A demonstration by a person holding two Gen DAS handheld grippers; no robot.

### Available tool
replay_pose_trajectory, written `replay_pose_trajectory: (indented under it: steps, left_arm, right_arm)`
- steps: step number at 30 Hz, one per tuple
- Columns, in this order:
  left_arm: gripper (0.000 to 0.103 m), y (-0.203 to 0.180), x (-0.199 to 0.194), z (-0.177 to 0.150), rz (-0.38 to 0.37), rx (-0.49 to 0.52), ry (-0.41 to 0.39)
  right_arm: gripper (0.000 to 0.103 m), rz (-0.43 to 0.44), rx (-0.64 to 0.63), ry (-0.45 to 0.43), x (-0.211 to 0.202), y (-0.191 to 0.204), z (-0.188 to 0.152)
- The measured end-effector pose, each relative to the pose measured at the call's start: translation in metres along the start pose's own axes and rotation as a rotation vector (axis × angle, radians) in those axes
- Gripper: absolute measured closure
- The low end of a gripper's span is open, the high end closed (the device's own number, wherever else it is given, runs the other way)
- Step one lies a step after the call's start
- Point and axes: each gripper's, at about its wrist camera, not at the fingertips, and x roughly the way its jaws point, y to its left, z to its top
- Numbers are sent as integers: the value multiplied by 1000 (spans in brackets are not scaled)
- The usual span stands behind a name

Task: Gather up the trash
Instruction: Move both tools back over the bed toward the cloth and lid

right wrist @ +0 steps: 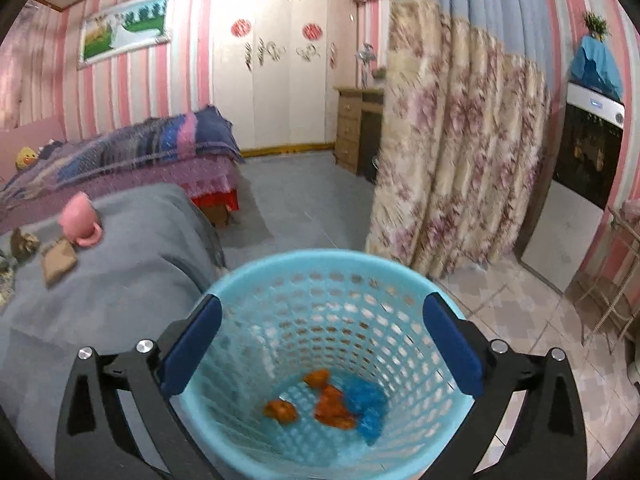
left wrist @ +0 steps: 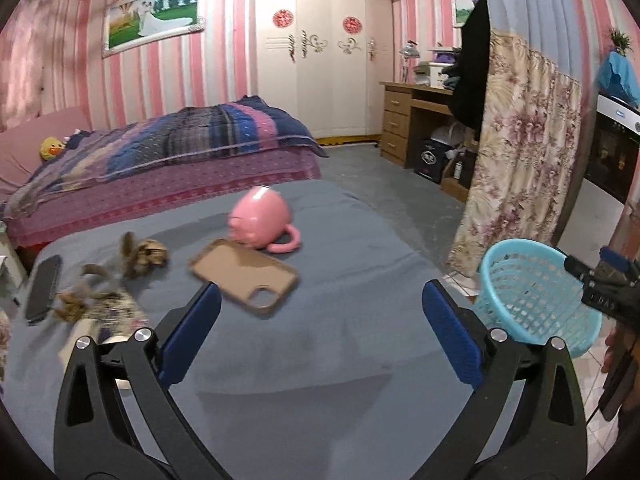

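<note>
Blue-padded right gripper (right wrist: 322,342) fingers wide, empty, tilted down over basket (right wrist: 280,268); left gripper (left wrist: 322,330) likewise above table (left wrist: 304,360).

My right hand-held gripper (right wrist: 322,340) hangs over the blue basket (right wrist: 256,280), jaws spread wide and empty. Orange scraps (right wrist: 330,402) and a blue wrapper (right wrist: 368,408) lie at its bottom. At nine o'clock, a pink mug (right wrist: 78,220) rests on the grey bed (right wrist: 120,280).

Ahead of the gripper, a tan phone case (left wrist: 245,278) lies flat on the grey-covered bench (left wrist: 328,360). Just beyond it, a pink mug (left wrist: 262,219) rests on its side, handle toward the camera. Far left, a dark phone (left wrist: 42,288) lies near the bench edge. Farther off: a bed with a striped quilt (left wrist: 180,140), a white wardrobe (left wrist: 320,48), a wooden desk (left wrist: 404,120) and a floral curtain (left wrist: 516,152).
</note>
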Motion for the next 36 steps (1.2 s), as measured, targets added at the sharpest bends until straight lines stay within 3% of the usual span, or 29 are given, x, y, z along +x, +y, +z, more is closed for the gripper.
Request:
replay_pose_trajectory:
  steps: [8, 18, 24, 36]
  left_arm:
    - [6, 58, -39, -8, 98, -36, -17]
    - [6, 135, -45, -32, 239, -71, 15]
    - [6, 180, -32, -45, 289, -132, 55]
    - [6, 226, -10, -70, 322, -188, 119]
  right_arm:
    - [5, 137, -65, -39, -30, 74, 15]
    - [5, 278, -189, -29, -42, 176, 9]
    - [5, 325, -231, 9, -36, 223, 3]
    - [5, 342, -263, 50, -7, 279, -6]
